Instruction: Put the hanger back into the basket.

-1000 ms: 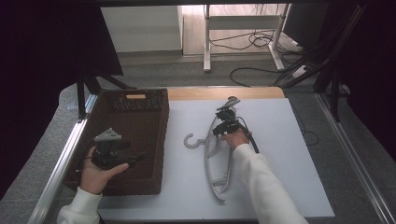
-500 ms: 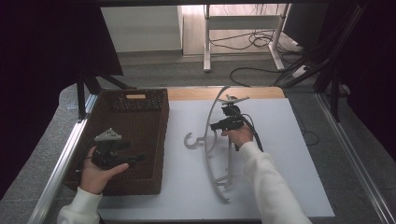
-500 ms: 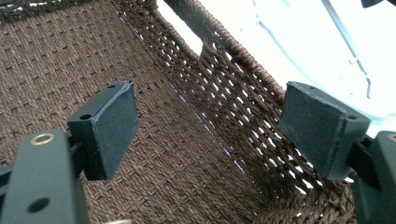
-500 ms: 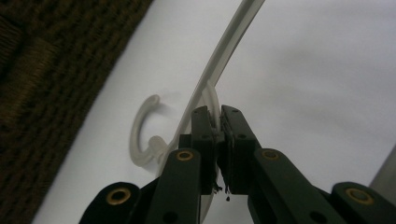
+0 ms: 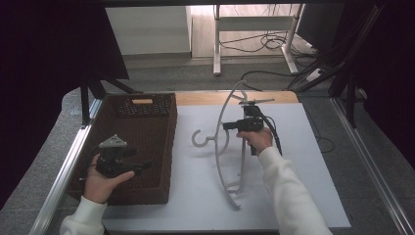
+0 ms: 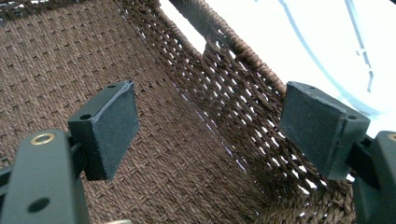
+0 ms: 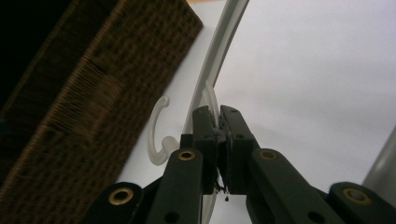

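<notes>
Gripping the white clothes hanger near its neck, the right gripper has its jaws clamped tight on the plastic, and the hanger stands tilted above the white table surface, its far arm raised and its near end low by the mat. Its hook points toward the brown woven basket just beside it. Over the basket's floor, the left gripper hangs with jaws spread wide and nothing between them.

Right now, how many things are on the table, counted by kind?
White plastic clothes hanger: 1
Brown woven basket: 1
White mat: 1
Total: 3
</notes>
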A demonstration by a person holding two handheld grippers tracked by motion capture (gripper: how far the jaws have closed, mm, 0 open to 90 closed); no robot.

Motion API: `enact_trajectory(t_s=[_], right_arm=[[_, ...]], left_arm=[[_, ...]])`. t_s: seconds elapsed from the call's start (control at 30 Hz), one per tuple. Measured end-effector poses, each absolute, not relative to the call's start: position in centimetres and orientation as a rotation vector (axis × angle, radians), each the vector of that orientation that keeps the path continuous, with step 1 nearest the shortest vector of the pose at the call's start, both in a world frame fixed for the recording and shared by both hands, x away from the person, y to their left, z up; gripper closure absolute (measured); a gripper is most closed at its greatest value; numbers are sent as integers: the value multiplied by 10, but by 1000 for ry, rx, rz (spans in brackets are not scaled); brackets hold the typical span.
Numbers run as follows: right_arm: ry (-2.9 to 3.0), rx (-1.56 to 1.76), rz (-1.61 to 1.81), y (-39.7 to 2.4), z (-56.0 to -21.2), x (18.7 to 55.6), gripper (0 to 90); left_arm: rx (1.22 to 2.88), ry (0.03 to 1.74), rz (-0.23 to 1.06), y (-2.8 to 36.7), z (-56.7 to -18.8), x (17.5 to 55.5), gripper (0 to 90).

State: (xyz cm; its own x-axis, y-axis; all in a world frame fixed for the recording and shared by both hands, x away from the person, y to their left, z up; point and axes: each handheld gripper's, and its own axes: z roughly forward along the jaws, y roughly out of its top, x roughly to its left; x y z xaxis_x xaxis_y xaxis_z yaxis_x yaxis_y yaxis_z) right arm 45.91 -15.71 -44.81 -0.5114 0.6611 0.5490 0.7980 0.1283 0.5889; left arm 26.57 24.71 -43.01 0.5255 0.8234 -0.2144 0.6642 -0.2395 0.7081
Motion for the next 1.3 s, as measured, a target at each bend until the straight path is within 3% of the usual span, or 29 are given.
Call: enact_trajectory(t_s=[0.87,1.3], right_arm=[[-1914,-1337,-1732,-203,-400,433,865],[-1892,-1281,-1765,-202,-398,429,865]], left_arm=[[1950,1149,225,233,-416,264,200],[1941,1029,70,168,-402,275,230]])
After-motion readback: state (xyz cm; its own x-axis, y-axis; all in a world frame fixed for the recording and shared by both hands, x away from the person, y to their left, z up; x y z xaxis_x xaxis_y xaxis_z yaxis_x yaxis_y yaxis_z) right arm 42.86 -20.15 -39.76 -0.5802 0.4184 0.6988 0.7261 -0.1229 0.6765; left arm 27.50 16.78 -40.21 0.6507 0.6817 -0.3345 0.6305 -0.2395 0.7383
